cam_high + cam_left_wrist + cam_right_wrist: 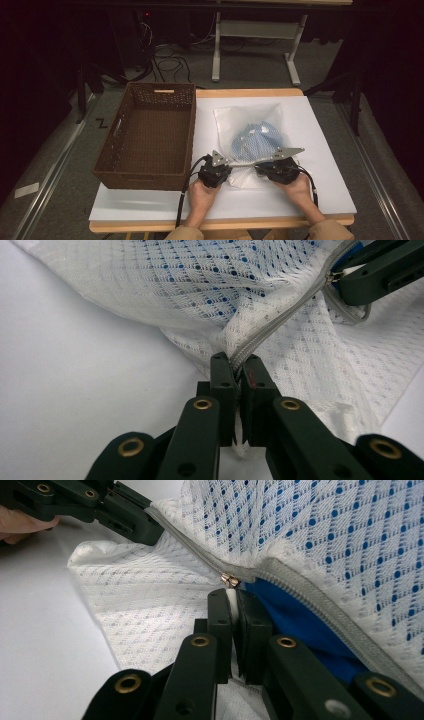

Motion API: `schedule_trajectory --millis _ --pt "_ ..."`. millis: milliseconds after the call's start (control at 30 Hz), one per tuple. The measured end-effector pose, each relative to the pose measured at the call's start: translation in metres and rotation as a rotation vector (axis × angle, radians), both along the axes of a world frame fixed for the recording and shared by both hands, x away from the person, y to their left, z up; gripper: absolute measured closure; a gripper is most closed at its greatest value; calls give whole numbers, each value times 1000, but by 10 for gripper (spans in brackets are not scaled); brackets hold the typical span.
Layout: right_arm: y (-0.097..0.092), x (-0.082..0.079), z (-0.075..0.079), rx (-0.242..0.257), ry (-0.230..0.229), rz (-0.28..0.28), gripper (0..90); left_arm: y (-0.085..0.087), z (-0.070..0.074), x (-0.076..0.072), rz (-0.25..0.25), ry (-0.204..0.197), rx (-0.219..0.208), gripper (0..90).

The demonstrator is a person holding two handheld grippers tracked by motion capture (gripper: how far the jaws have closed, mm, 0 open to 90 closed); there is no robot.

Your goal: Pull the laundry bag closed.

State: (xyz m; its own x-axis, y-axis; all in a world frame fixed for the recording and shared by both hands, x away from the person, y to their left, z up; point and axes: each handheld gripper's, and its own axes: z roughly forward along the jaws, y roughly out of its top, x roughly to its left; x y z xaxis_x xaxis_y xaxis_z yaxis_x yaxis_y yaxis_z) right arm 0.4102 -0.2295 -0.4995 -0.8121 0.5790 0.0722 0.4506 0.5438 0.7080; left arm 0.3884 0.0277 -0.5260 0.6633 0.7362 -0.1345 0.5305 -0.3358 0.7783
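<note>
Far left on the white tabletop (150, 205): a dark brown woven rectangular basket (115, 150), sitting just beside the work area, well clear of both hands; nothing blocking the way on that side; beyond the table, a tangle of black cables (170, 62) on the grey floor and the white legs of another table (255, 45).

Next over, left gripper (226, 166), jaws pinched tight on the grey zipper strip (280, 322) of a white mesh laundry bag (250, 132); zipper tape running straight up out of the closed pads in the left gripper view; black cable (182, 197) trailing back toward the table edge.

Mesh bag itself lying flat on the tabletop right of the basket, roughly mid-table, with a blue dotted cloth (300, 620) bunched inside; zipper stretched taut between the two grippers along the near edge.

Right gripper (260, 169), jaws also clamped narrow, gripping the white pull tab (231, 596) just under the small copper-coloured zipper slider (229, 579); zipper open to the right of the slider, blue cloth peeking through; right hand (295, 187) resting just behind.
</note>
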Motion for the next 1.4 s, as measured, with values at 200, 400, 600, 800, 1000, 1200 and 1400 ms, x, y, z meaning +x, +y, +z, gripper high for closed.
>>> schedule_trajectory --millis 200,400,600,800,1000,1200,1400 --pt "-1 0 -1 1 -2 3 871 0 0 0 0 0 -2 860" --pt "0 0 0 -10 -5 5 870 -1 0 0 -2 1 -2 859" --pt "0 -1 0 -17 -7 7 871 -1 0 0 -2 0 -2 860" --pt "-1 -2 2 -8 -7 1 871 0 0 0 -3 5 -5 861" --pt "-2 -3 2 -10 -5 -3 871 0 0 0 -2 3 -3 861" --pt "-5 -3 3 -3 -6 -10 871 0 0 0 6 -1 -6 862" --pt "-8 -2 2 5 -2 -7 871 0 0 -1 13 -6 -8 862"
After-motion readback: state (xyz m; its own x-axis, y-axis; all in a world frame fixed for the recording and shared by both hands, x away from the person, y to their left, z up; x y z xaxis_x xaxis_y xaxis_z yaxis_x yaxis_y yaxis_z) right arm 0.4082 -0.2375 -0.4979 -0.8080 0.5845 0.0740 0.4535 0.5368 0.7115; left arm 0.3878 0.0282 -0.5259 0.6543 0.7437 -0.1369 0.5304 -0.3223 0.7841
